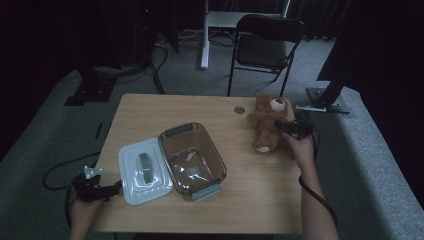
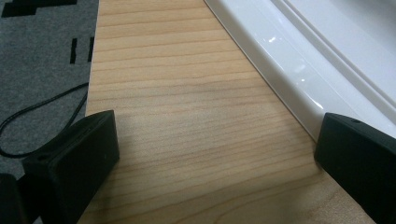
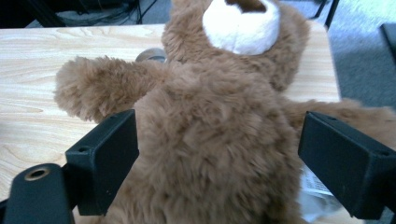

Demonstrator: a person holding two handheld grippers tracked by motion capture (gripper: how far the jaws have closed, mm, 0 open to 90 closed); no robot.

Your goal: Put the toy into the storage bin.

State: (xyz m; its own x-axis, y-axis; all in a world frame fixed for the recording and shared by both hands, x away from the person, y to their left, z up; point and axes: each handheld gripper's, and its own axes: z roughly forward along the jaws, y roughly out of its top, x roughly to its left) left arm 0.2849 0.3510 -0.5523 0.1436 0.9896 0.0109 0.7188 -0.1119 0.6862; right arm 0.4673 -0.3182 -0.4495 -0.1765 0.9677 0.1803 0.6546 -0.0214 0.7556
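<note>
High view: our right claw [image 1: 289, 127] straddles the teddy bear [image 1: 267, 122] at two o'clock on the surface, jaws apart; probably packing, container [image 1: 192, 160] still empty; left claw [image 1: 116, 187] apart beside lid [image 1: 145, 172].

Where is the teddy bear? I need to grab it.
High view: teddy bear lies at the table's far right, between the right claw's open jaws.

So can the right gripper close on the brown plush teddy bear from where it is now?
Probably yes. The right gripper is open with its jaws on either side of the brown plush teddy bear, at its body, and nothing lies between them.
</note>
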